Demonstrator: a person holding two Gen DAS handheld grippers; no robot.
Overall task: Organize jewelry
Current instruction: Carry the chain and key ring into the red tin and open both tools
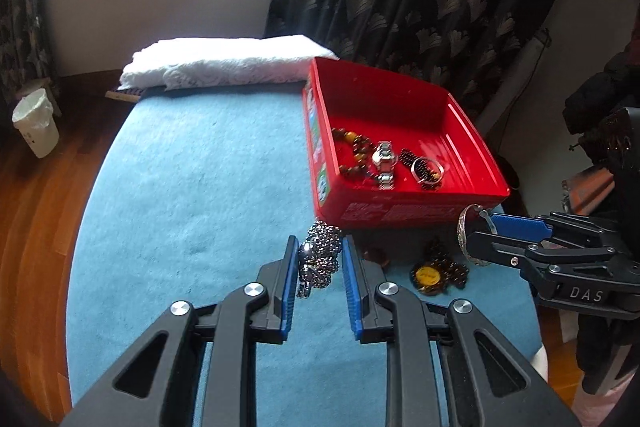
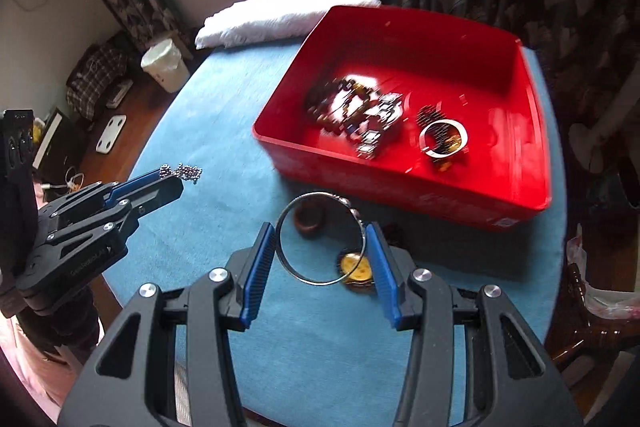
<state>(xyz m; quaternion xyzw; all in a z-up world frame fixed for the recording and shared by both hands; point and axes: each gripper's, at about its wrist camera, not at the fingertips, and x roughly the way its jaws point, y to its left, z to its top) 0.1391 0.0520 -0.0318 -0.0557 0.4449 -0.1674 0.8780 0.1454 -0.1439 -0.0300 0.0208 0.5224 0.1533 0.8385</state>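
While the left claw pinches a bead chain just before the red box, the right claw clasps a bangle near its front edge; blue table lies open leftward.

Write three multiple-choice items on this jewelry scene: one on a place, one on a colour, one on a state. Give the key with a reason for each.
1. Where does the wristwatch lie?
A. on the white towel
B. in the box
C. on the floor

2. What colour is the box?
A. red
B. green
C. white

3. What is between the fingers of the right gripper?
A. nothing
B. a coin
C. a thin metal bangle

Key: 1 B, the watch rests on the box floor beside the bead bracelet. 2 A, its walls and floor are red. 3 C, the bangle spans the two blue fingers, clear of the blue cloth.
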